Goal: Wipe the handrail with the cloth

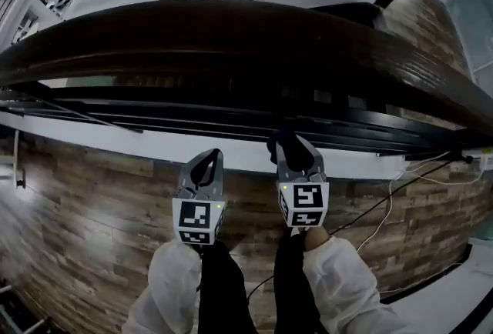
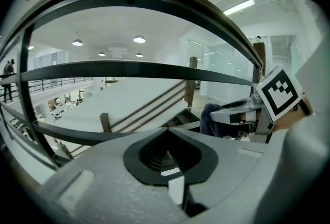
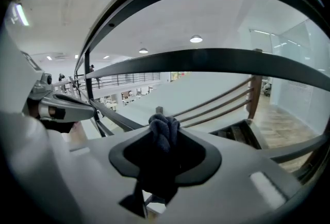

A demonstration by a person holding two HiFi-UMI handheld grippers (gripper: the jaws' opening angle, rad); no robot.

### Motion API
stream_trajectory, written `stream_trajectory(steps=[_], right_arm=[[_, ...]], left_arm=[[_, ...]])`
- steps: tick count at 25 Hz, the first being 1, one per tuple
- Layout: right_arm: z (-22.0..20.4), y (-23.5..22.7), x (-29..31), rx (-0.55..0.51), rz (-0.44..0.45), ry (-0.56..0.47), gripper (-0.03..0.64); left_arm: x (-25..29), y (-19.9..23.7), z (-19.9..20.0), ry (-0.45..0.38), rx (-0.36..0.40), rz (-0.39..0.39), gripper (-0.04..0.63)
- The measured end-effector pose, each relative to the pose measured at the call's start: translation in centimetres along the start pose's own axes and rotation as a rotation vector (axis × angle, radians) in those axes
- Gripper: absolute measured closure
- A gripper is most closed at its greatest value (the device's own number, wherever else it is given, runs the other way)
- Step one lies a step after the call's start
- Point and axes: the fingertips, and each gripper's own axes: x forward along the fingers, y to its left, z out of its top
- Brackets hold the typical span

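The cloth (image 3: 164,132), dark and bunched, sits clamped in the right gripper (image 1: 293,146), below the dark wooden handrail (image 1: 231,36). The left gripper (image 1: 210,163) beside it is closed and empty.

Wood-plank floor (image 1: 85,209), white ceiling (image 2: 113,29) with round lights (image 2: 139,39), glass wall (image 3: 301,89) near a staircase (image 2: 178,118).

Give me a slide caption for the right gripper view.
Right gripper shut on a bunched dark cloth, with curved railing bars ahead.
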Motion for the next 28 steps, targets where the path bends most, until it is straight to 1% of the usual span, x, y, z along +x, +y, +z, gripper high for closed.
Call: stream_trajectory(steps=[4, 8, 11, 14, 18, 22, 25, 28], right_arm=[[1.1, 10.8, 4.4, -0.068, 0.118, 0.001, 0.491], [1.6, 20.6, 8.1, -0.114, 0.229, 0.005, 0.491], [1.7, 26.6, 10.7, -0.15, 0.316, 0.032, 0.491], [1.4, 31.6, 12.8, -0.18, 0.373, 0.061, 0.491], [0.6, 37.1, 15.5, -0.206, 0.422, 0.068, 0.491], [-0.4, 40.8, 18.2, -0.263, 0.467, 0.083, 0.491], [-0.9, 43.2, 20.4, -0.286, 0.486, 0.089, 0.491], [-1.6, 45.4, 22.8, -0.276, 0.491, 0.096, 0.491]], left_arm=[[-4.9, 9.5, -2.4, 0.007, -0.024, 0.102, 0.595], [-9.2, 17.6, -5.7, 0.02, -0.081, 0.203, 0.595], [-11.4, 22.5, -7.5, 0.021, -0.125, 0.279, 0.595], [-12.7, 26.9, -9.1, 0.017, -0.142, 0.33, 0.595], [-13.4, 32.0, -11.4, 0.006, -0.161, 0.37, 0.595], [-13.0, 35.0, -14.0, 0.001, -0.212, 0.402, 0.595], [-12.1, 36.7, -15.5, 0.001, -0.236, 0.402, 0.596], [-11.1, 38.5, -16.9, 0.012, -0.239, 0.39, 0.595]])
